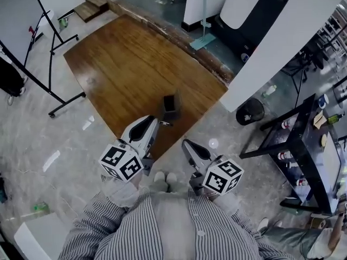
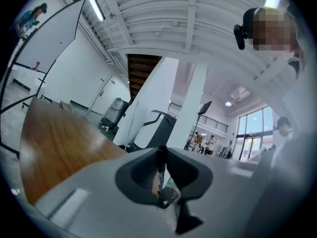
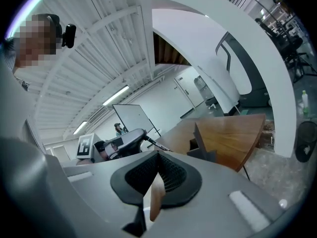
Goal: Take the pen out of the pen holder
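Note:
A black square pen holder (image 1: 170,106) stands near the front edge of the wooden table (image 1: 124,64). My left gripper (image 1: 154,122) hovers just in front of it, shut on a thin black pen (image 1: 165,123) whose tip pokes out toward the holder. In the left gripper view the pen (image 2: 161,170) is clamped upright between the jaws of the left gripper (image 2: 162,155), clear of the holder. My right gripper (image 1: 187,144) is off the table's edge, jaws shut with nothing in them. From the right gripper (image 3: 158,155) I see the holder (image 3: 202,142) and the left gripper (image 3: 126,142) carrying the pen (image 3: 157,146).
A whiteboard on a wheeled stand (image 1: 21,15) is at the far left. A black cart with bottles (image 1: 303,145) and a round black bin (image 1: 249,111) are on the right, beside a white column (image 1: 282,42). Grey floor surrounds the table.

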{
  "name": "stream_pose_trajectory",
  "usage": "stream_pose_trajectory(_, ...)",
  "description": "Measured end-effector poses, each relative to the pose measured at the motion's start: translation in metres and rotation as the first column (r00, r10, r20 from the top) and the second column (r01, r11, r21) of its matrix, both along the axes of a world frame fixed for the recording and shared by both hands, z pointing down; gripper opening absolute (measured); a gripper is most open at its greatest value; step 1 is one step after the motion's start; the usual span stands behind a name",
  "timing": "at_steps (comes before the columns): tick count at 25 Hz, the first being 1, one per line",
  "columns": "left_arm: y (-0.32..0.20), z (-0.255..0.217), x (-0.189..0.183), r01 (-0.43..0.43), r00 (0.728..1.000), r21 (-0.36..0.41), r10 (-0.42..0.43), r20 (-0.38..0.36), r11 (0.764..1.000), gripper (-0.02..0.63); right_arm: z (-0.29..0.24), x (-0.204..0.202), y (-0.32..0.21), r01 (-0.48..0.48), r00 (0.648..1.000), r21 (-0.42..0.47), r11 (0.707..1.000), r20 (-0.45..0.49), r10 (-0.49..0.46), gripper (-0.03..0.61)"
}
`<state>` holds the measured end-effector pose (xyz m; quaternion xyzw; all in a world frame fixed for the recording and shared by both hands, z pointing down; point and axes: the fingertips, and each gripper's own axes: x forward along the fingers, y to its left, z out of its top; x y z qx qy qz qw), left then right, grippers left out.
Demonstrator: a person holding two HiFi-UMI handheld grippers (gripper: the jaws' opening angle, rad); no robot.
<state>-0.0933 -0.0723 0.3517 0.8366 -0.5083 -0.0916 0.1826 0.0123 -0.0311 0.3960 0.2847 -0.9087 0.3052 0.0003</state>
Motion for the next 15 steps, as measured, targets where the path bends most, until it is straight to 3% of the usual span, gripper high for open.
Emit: stream_pose_trajectory(15, 0.052, 0.04, -0.007, 0.0, 0.993, -0.135, -0.016, -0.117, 0.991, 0.049, 0.0, -0.036, 0.014, 0.059, 0.997, 0.008, 0.998, -0.042, -0.059, 0.0)
